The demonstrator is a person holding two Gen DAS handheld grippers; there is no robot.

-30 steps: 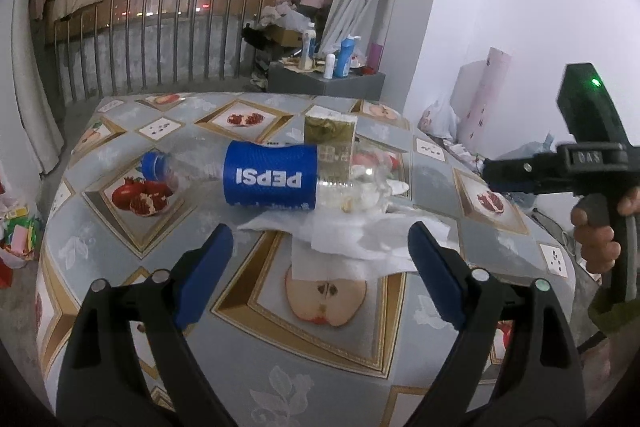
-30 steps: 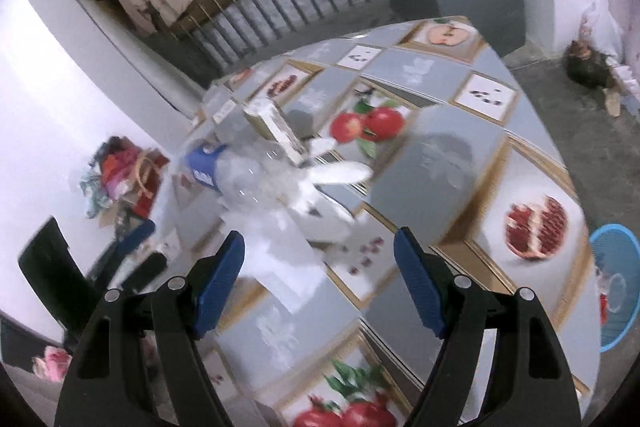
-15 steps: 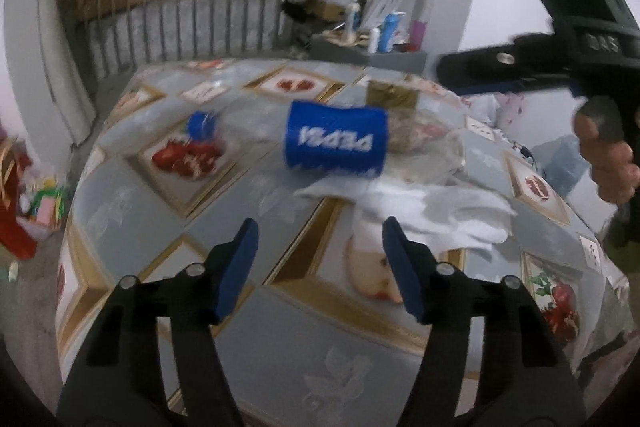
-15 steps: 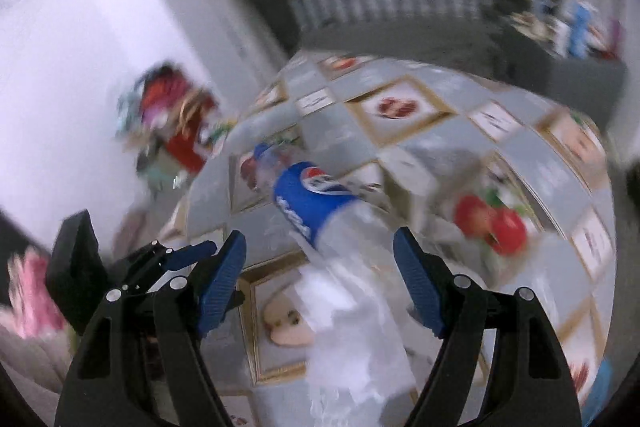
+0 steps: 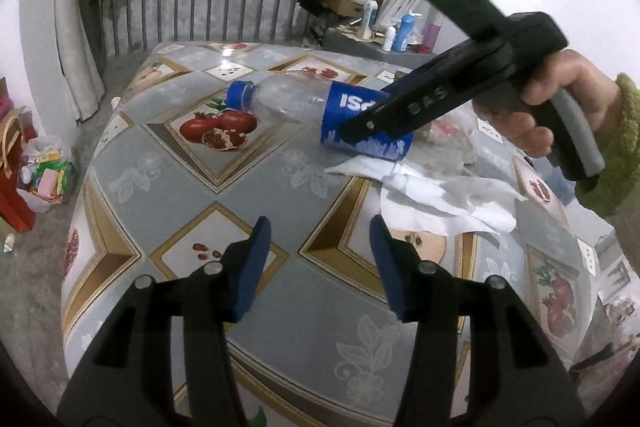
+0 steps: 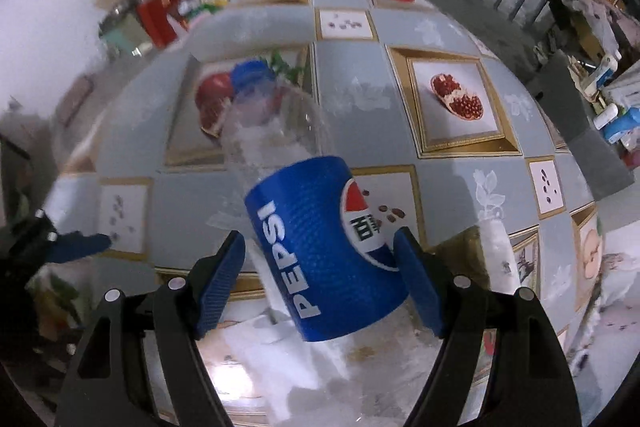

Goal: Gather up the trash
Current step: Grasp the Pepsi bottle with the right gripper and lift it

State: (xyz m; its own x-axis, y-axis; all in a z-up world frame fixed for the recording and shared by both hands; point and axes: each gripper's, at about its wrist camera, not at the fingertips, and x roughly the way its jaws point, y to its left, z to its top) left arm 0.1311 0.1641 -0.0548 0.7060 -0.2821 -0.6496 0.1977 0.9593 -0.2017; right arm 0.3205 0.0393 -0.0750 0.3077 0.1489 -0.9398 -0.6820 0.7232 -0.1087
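Right gripper [image 6: 320, 279] fingers straddle the Pepsi bottle [image 6: 316, 239], not yet pinching; the left gripper's [image 5: 320, 263] are closing on nothing. That empty bottle could roll off toward the table [image 5: 192, 163] edge.

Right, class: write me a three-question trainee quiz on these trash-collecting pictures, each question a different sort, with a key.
1. True or false: the clear plastic Pepsi bottle with the blue cap stands upright.
2. What lies between the right gripper pads? A) crumpled white paper tissue B) the bottle C) nothing
3. Fill in: the left gripper has ___ between its pads.

Key: 1 false, it lies on the fruit-patterned tablecloth; 2 B; 3 nothing.
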